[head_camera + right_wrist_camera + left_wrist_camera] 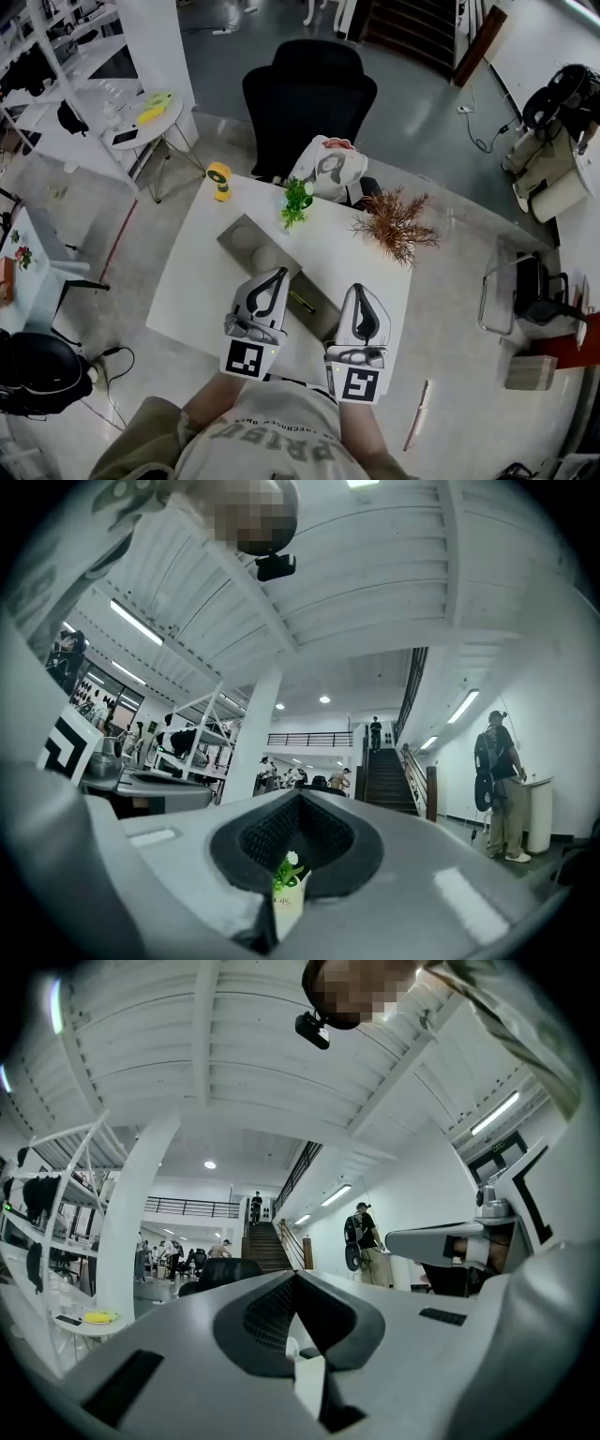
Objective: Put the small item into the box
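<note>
A grey open box (246, 242) lies slantwise on the white table (202, 272). A small dark, stick-like item (302, 302) lies on the table just beyond the box's near end, between my two grippers. My left gripper (278, 273) is shut and empty, its tip over the box's near end. My right gripper (360, 289) is also shut and empty, to the right of the item. In the left gripper view the shut jaws (295, 1274) point level across the room. The right gripper view shows its shut jaws (300, 794) the same way.
A small green plant in a white pot (296, 202) and a brown dried bush (398, 227) stand at the table's far side. A yellow object (219, 180) is at the far left corner. A black office chair (305, 94) is behind the table.
</note>
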Available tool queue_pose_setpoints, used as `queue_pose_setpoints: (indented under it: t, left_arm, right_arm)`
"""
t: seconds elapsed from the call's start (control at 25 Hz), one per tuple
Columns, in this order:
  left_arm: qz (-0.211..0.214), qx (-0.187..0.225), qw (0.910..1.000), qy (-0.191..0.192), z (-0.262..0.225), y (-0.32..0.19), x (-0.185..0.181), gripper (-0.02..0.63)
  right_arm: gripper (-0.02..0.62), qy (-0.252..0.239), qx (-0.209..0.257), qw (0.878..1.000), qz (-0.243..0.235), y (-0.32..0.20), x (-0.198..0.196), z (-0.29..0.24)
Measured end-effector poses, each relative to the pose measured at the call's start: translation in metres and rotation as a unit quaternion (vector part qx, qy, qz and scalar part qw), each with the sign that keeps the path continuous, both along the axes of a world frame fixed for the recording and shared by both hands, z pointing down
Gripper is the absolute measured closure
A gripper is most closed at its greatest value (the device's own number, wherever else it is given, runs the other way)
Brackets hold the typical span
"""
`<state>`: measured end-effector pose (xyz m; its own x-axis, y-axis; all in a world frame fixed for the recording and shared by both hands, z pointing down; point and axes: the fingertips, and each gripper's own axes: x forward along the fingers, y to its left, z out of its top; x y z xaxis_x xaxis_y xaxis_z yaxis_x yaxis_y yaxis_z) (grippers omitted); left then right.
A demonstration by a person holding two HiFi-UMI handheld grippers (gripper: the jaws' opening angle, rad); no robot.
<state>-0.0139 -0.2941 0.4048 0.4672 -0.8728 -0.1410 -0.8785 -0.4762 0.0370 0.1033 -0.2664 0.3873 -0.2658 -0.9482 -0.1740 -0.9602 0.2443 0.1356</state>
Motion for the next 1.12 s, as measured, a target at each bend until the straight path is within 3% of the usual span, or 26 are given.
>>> queue_pose_setpoints:
  t: [0.32, 1.12]
  left_arm:
    - [-0.003, 0.005, 1.0000, -0.003, -0.003, -0.006, -0.003, 0.598]
    - [-0.001, 0.005, 1.0000, 0.005, -0.004, -0.015, 0.003, 0.598]
  right_arm:
    - [0.597, 0.024, -0.002, 1.000, 0.016, -0.005, -0.001, 0.004]
    - [0.597, 0.023, -0.014, 0.999, 0.025, -0.007, 0.003, 0.007]
